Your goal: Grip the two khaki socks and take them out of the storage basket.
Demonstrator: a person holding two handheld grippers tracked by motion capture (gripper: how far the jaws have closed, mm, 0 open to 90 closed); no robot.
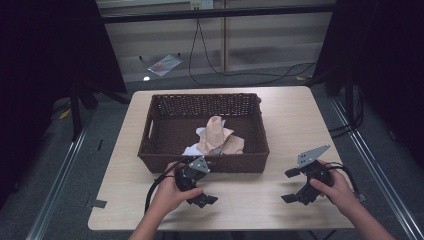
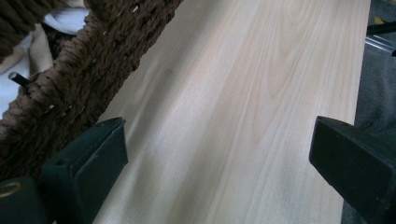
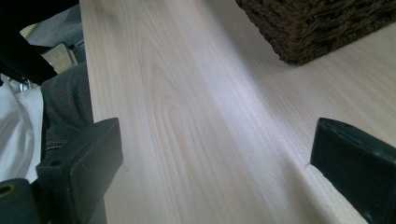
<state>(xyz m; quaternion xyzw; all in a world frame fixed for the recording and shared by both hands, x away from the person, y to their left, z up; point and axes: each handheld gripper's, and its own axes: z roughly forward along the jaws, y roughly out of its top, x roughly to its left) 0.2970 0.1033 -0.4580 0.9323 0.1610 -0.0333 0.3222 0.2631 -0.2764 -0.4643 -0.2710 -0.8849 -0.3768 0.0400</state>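
A dark brown wicker basket [image 1: 205,131] stands in the middle of the light wooden table [image 1: 295,125]. Inside it lie a crumpled beige cloth [image 1: 216,134] and some white cloth [image 1: 194,149]. My left gripper [image 1: 206,185] hovers just in front of the basket's near wall, open and pointing right, with nothing between its jaws. In the left gripper view the open left gripper [image 2: 219,154] frames bare wood, with the basket [image 2: 79,79] and white cloth [image 2: 65,21] at the left. My right gripper [image 1: 289,185] is open near the table's front right, pointing left. In its own view the right gripper [image 3: 217,158] is over bare tabletop, with the basket's corner [image 3: 317,23] far off.
Black cables [image 1: 210,65] and a plastic bag [image 1: 164,64] lie on the floor beyond the table. Dark curtains stand at both sides. The person's leg in jeans [image 3: 65,98] shows past the table's near edge. A strip of tape [image 1: 100,203] sticks out at the front left corner.
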